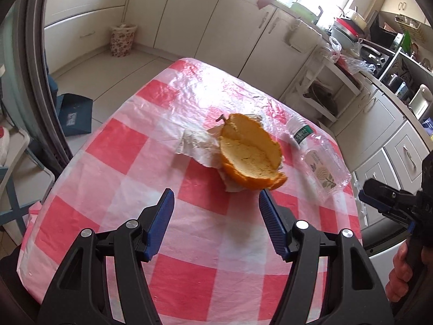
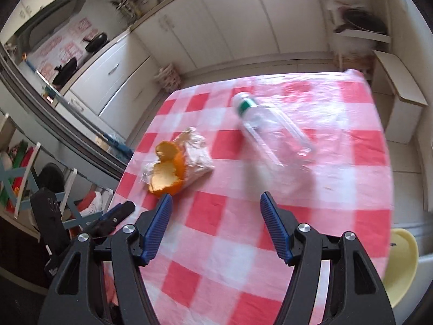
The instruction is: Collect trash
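So, orange peel (image 1: 250, 157) lies hollow side up just ahead of the left tongs (image 1: 216, 203), its near edge close to the tip of the right-hand pad, not touching. It sits on top of a crumpled white paper wrapper (image 1: 194, 143) that sticks out to the left & behind. Clear plastic bottle (image 1: 315, 153), empty, green band near the neck, lies on its side just right of the peel, near the tabletop (image 1: 135, 140) edge. All three rest on the red & white check plastic cloth.

Left tongs: spread, nothing btw the pads, hovering over the cloth. Right tongs (image 2: 216, 205): also spread, nothing btw them; in the right wrist view the bottle (image 2: 270, 124) is ahead & slightly right, well apart from the tips, while peel (image 2: 167, 168) & wrapper (image 2: 197, 151) sit ahead-left, peel just past the left pad's tip. That view is motion-blurred.

Farther out: floral bin (image 1: 123, 40) on the floor beyond the tabletop, by cream cabinets (image 1: 189, 16). A hand (image 1: 400, 270) grips the right tool at the left view's right edge.
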`<state>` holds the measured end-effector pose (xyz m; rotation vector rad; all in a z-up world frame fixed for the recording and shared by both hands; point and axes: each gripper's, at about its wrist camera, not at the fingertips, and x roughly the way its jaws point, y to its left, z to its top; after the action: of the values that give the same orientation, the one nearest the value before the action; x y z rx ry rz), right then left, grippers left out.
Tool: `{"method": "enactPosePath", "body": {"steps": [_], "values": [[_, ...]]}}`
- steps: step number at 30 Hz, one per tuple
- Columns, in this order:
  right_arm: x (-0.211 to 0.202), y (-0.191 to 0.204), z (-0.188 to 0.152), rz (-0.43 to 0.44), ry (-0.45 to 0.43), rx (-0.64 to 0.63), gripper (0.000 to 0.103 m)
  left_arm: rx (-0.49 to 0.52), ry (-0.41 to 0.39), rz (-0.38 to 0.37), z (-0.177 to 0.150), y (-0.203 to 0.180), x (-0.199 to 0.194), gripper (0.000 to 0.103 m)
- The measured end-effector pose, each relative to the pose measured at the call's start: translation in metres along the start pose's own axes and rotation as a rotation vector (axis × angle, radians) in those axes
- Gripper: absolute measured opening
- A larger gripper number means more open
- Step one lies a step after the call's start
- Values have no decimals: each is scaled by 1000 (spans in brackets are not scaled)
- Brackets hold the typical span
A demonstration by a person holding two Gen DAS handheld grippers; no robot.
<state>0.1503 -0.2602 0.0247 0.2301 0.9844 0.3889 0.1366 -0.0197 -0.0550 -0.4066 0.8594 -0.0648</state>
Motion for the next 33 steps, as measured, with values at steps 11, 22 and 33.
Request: {"method": "enactPosePath", "body": {"steps": [11, 22, 33], "values": [[52, 40, 18, -10, 5, -57, 57, -75, 1, 7, 14, 47, 9, 62], [108, 55, 26, -43, 51, -93, 28, -92, 7, -31, 10, 67, 12, 62], [66, 66, 17, 45, 46, -219, 8, -83, -8, -48, 7, 67, 11, 63]]}}
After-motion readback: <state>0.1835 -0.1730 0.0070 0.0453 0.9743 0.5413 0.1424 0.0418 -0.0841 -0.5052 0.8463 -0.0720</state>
